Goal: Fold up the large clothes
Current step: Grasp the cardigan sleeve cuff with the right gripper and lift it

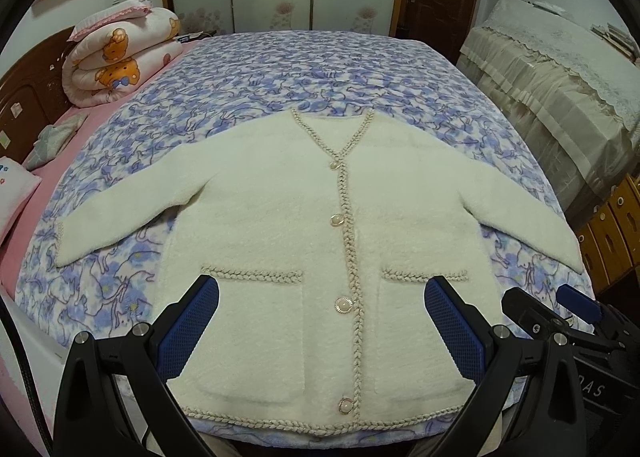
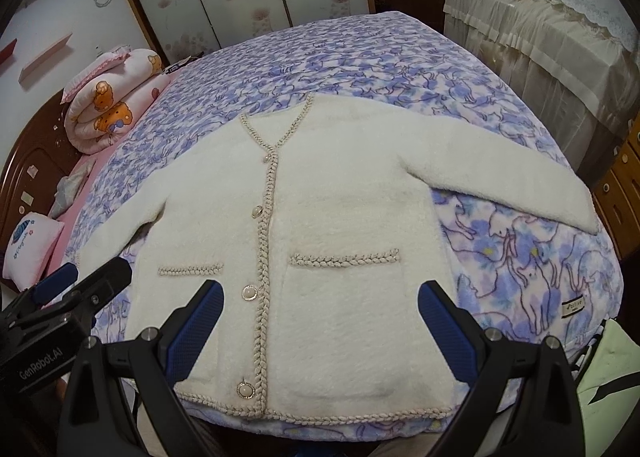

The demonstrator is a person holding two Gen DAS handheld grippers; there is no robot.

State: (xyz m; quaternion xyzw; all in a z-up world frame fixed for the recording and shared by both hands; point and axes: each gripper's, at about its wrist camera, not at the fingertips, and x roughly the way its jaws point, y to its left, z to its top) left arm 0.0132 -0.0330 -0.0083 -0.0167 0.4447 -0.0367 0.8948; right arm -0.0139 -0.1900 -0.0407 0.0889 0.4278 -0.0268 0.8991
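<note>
Although the cream cardigan (image 1: 320,217) had been laid flat and buttoned on the floral blanket (image 1: 280,69), with both sleeves spread outward, no fold could be seen in it, so the folding was judged wholly undone. The left gripper (image 1: 322,321) and the right gripper (image 2: 320,321) were held wide open above the hem, nothing being gripped. The two braid-trimmed pockets (image 2: 344,289) lay flat; their contents could not be told.
</note>
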